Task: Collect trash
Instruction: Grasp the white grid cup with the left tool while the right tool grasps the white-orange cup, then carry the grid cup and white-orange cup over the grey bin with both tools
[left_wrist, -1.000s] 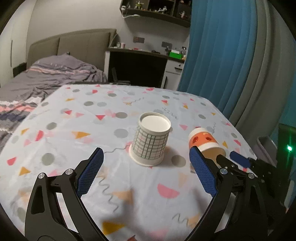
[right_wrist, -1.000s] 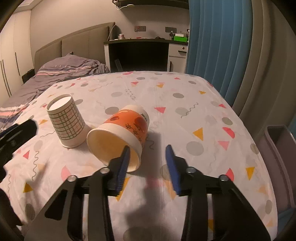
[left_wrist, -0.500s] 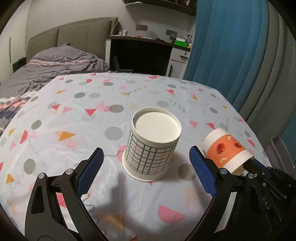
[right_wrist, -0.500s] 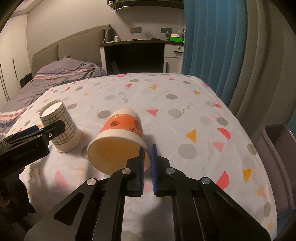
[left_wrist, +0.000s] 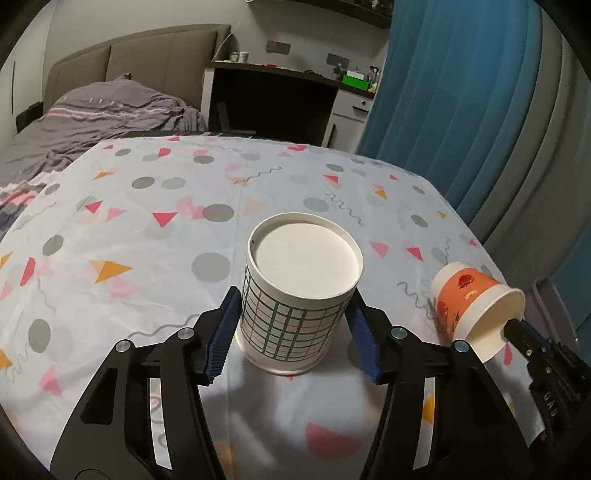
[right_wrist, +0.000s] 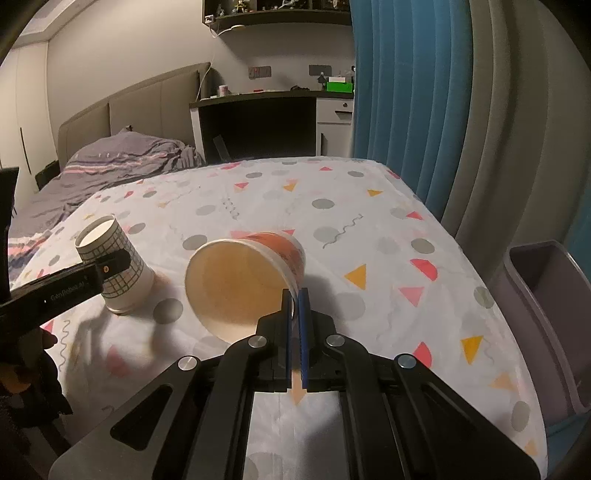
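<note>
The left hand-held gripper (right_wrist: 110, 264) arm reads "GenRobot.AI".

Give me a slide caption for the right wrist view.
Right gripper pinches the orange cup's rim above the patterned tablecloth.
</note>
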